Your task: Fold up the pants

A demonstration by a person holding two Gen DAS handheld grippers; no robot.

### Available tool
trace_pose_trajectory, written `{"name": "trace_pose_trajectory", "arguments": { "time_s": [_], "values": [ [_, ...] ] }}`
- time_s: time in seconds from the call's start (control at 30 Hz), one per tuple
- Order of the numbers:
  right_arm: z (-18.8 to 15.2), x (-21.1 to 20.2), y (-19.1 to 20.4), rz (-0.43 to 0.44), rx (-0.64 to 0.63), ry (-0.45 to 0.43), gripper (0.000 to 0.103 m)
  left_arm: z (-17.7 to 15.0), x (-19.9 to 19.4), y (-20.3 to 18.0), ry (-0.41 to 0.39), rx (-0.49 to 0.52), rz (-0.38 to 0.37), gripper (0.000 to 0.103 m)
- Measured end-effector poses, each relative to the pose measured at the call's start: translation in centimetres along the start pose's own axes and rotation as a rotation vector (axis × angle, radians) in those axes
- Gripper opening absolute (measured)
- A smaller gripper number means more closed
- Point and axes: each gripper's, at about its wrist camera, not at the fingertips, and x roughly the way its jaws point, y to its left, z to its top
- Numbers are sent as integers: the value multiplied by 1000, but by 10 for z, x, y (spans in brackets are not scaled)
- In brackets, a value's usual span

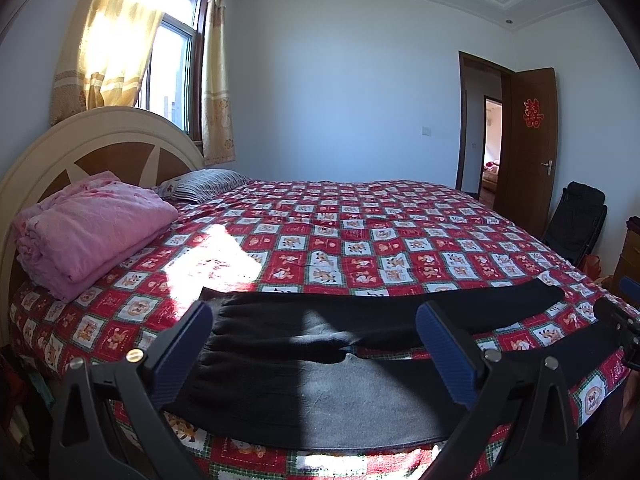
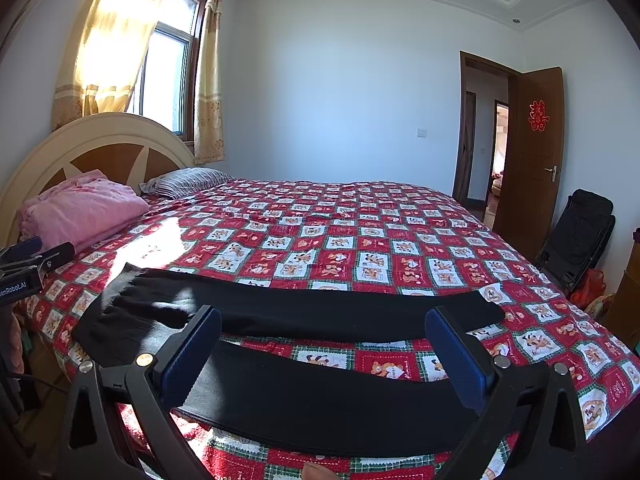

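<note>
Across the near edge of the bed (image 1: 360, 224), in the left wrist view, black pants (image 1: 320, 380) lie flat on the red, white and green checkered bedspread (image 1: 400, 248), waistband toward the headboard side and the two legs spread apart toward the right. The left gripper (image 1: 316, 352) hangs just above the pants with its jaws spread wide; the blue pads (image 1: 182, 356) stand well apart on either side of the seat and near leg, and nothing is caught between them. Whether the fingertips touch the cloth cannot be told. At the right edge of this view the other tool shows as a dark clamp body beside the far end of the near leg. A folded pink blanket (image 1: 92, 232) and a striped pillow (image 1: 204, 184) sit by the cream and brown headboard (image 1: 100, 136). Sun comes through the yellow curtain (image 1: 116, 40) onto the bedspread.

From the right wrist view, the pants (image 2: 320, 400) run side to side below the camera, the far leg and near leg parted with bedspread (image 2: 360, 240) showing between them. The right gripper (image 2: 324, 356) is likewise wide open, its blue pads (image 2: 456, 360) straddling the near leg and gripping nothing. The left gripper (image 2: 36, 256) appears at the left edge, near the waistband end, over the bed's side. A brown door (image 2: 528, 148) stands open at the right, with a black folding chair (image 2: 576, 236) against the wall beside it.
</note>
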Motion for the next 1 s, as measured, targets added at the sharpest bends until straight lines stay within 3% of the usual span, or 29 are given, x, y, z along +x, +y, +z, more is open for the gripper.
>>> {"name": "trace_pose_trajectory", "arguments": {
  "time_s": [0.33,0.6,0.87,1.0],
  "values": [
    [-3,6,-2,-6,-3,12,102,-11,7,-4,17,-6,-7,103],
    [-16,31,-2,-24,-10,75,102,-24,35,4,92,-30,-10,103],
    [-32,70,-8,-39,-3,154,102,-41,89,16,186,-9,-31,103],
    [-43,105,-36,-85,32,234,102,-43,129,43,248,23,14,103]
  ]
}}
